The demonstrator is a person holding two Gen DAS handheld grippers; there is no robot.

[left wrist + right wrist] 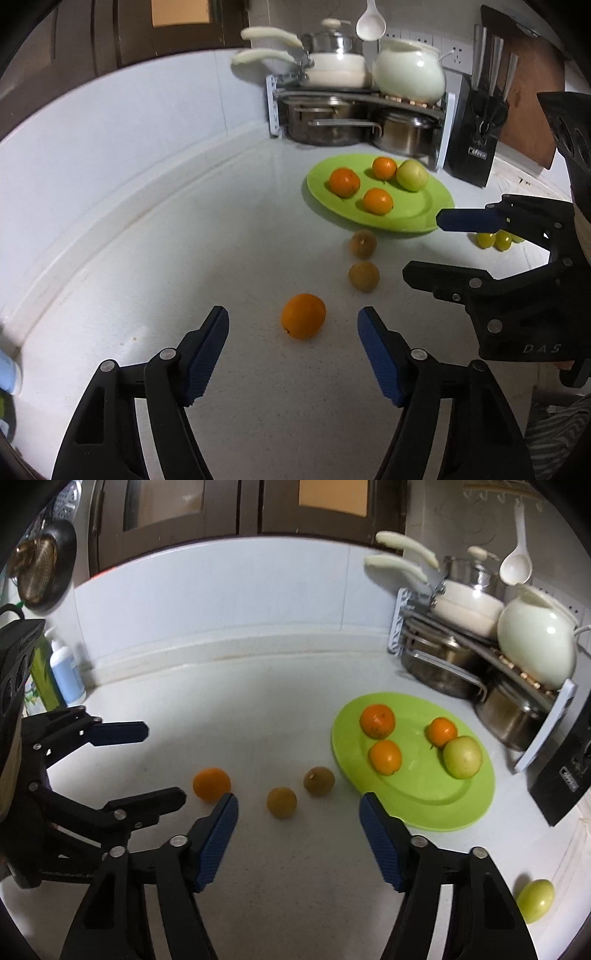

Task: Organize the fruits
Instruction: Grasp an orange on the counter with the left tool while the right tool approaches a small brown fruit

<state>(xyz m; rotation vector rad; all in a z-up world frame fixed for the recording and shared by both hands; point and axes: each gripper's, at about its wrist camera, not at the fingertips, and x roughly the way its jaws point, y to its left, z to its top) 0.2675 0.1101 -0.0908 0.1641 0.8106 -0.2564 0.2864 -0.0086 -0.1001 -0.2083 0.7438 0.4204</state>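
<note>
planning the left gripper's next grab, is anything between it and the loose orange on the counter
Nothing visible. The left gripper is open, and the loose orange sits on bare counter just ahead of the gap between its fingers. The two brown fruits lie beyond the orange, toward the green plate.

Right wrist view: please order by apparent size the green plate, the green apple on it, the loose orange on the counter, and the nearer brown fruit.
1. green plate
2. green apple
3. loose orange, close to the apple and at a different depth, so unsure
4. brown fruit
</note>
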